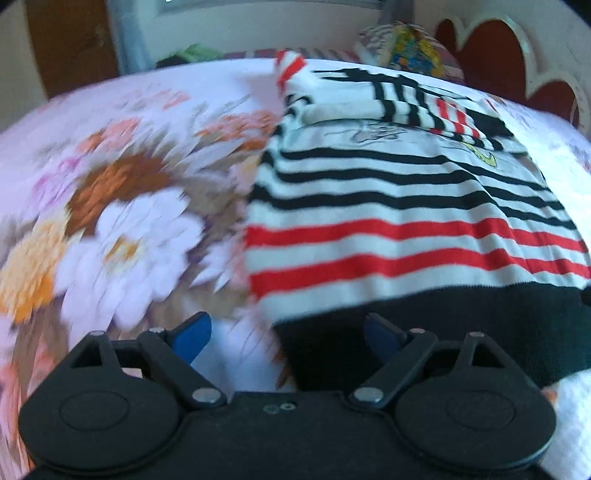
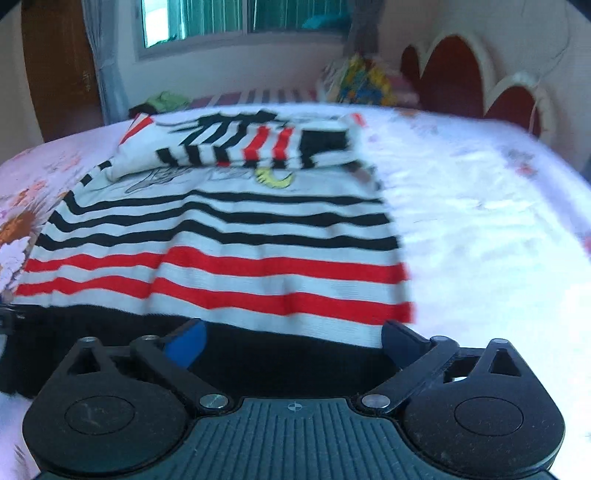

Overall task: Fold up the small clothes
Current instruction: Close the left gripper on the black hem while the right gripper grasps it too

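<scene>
A small striped sweater (image 1: 406, 206) lies flat on the bed, white with black stripes, red stripes and a black hem nearest me. Its sleeves (image 1: 399, 99) are folded across the chest at the far end. In the right wrist view the same sweater (image 2: 229, 236) fills the middle, with the folded sleeves (image 2: 240, 147) behind. My left gripper (image 1: 288, 334) hovers over the hem's left corner, jaws wide apart, nothing between the blue pads. My right gripper (image 2: 293, 341) stands over the hem (image 2: 280, 350) near its right end, jaws wide, holding nothing.
The bed sheet (image 1: 122, 206) is pink with large flowers on the left and pale on the right (image 2: 480, 229). A colourful pillow (image 2: 364, 83) and a red headboard (image 2: 454, 77) stand at the back right. A window (image 2: 236, 18) and wooden door (image 2: 55, 74) lie behind.
</scene>
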`<move>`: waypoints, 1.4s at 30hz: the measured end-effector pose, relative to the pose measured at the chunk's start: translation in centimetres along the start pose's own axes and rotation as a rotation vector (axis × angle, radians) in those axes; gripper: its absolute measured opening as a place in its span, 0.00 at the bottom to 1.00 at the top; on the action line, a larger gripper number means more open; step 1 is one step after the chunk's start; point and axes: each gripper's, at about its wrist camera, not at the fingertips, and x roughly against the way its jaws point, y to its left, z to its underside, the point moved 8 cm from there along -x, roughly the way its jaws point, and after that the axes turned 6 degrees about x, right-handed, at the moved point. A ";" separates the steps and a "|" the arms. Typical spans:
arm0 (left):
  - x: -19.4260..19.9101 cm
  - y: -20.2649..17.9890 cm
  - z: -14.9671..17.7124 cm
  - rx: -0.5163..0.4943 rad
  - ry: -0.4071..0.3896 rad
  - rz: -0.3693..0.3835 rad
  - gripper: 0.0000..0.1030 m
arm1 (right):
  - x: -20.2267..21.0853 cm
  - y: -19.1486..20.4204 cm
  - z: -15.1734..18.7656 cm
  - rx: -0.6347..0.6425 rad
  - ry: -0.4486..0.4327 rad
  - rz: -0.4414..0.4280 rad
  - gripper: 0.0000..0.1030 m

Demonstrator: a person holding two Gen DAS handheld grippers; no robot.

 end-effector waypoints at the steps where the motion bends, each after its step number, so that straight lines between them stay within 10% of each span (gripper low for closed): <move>1: 0.2 0.4 0.5 0.019 0.017 0.013 0.86 | 0.2 -0.5 0.6 0.008 0.010 0.021 0.97; 12: 1.4 0.8 2.8 0.067 0.011 0.097 0.57 | -0.6 -3.2 5.3 -0.176 0.116 -0.015 0.96; 27: 1.3 -1.7 2.2 0.103 0.020 0.257 0.08 | 0.7 -2.8 3.8 -0.290 0.108 -0.135 0.10; 42: 2.2 -4.4 -14.1 0.126 -0.269 0.335 0.07 | -0.3 -5.2 -13.5 -0.258 -0.160 -0.230 0.09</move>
